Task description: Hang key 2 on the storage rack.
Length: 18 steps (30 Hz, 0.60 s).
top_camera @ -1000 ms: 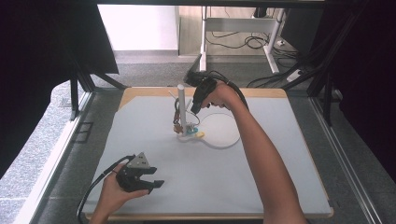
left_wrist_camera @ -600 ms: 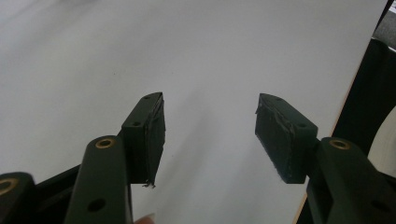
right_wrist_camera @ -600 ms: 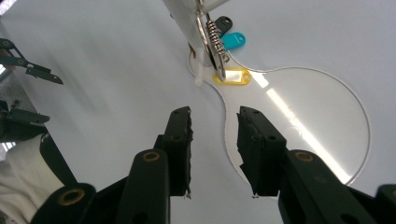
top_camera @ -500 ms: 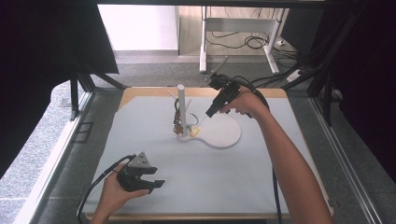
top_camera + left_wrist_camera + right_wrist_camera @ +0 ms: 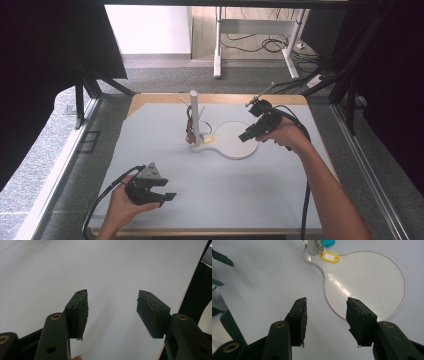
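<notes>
Over the clear disc-shaped base (image 5: pixel 234 140), the right gripper (image 5: pixel 248 134) has just been opening its jaws, nothing between them. Key tags (image 5: pixel 329 257) hang on the white post (image 5: pixel 194 116) just beyond, apparently delivered, the hanging step seemingly done. Near the table's front edge, the left gripper (image 5: pixel 165 190) rests wide open, empty.

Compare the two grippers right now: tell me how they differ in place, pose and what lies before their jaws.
The left gripper sits low at the near edge of the table, level; the right gripper is held up at the far right, tilted down over the round clear base. In its own view the left gripper looks at bare white table; the right gripper faces the base and a yellow key tag. Both have open jaws with nothing between them; the right's have just been opening.
</notes>
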{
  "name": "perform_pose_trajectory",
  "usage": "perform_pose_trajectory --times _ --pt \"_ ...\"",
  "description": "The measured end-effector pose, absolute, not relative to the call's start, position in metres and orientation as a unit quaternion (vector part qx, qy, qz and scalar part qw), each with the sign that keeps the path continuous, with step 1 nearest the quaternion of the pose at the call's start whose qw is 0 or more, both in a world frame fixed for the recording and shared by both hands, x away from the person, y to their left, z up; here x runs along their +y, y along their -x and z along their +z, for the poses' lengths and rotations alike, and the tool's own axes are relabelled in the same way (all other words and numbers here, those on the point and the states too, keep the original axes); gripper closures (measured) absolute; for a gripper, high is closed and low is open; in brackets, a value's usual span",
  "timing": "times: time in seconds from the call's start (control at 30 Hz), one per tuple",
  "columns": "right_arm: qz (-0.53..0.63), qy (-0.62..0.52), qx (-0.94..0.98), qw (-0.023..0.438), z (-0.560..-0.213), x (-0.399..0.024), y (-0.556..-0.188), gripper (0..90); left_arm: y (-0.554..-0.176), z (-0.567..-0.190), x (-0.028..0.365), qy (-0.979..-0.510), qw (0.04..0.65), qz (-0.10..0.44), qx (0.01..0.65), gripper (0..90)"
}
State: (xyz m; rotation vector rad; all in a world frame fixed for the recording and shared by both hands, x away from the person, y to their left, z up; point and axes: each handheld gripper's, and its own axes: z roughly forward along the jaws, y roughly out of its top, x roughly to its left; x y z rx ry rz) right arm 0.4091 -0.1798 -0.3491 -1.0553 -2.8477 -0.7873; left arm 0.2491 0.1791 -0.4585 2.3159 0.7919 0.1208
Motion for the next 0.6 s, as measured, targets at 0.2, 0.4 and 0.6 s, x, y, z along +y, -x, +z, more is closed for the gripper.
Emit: perform_pose_trajectory --times 0.2,0.4,0.6 --pt "-0.277 0.349 -0.895 0.004 -0.372 -0.205 -0.386 50.9 -0.247 -0.457 0.179 -0.889 0.339 0.047 0.303 43.1" --pt "-0.303 0.358 -0.883 -0.007 -0.399 -0.236 -0.359 50.4 -0.247 -0.458 0.179 -0.887 0.341 0.049 0.308 43.0" --pt "-0.349 0.384 -0.855 -0.022 -0.431 -0.272 -0.329 50.7 -0.246 -0.461 0.176 -0.889 0.335 0.047 0.308 42.5"
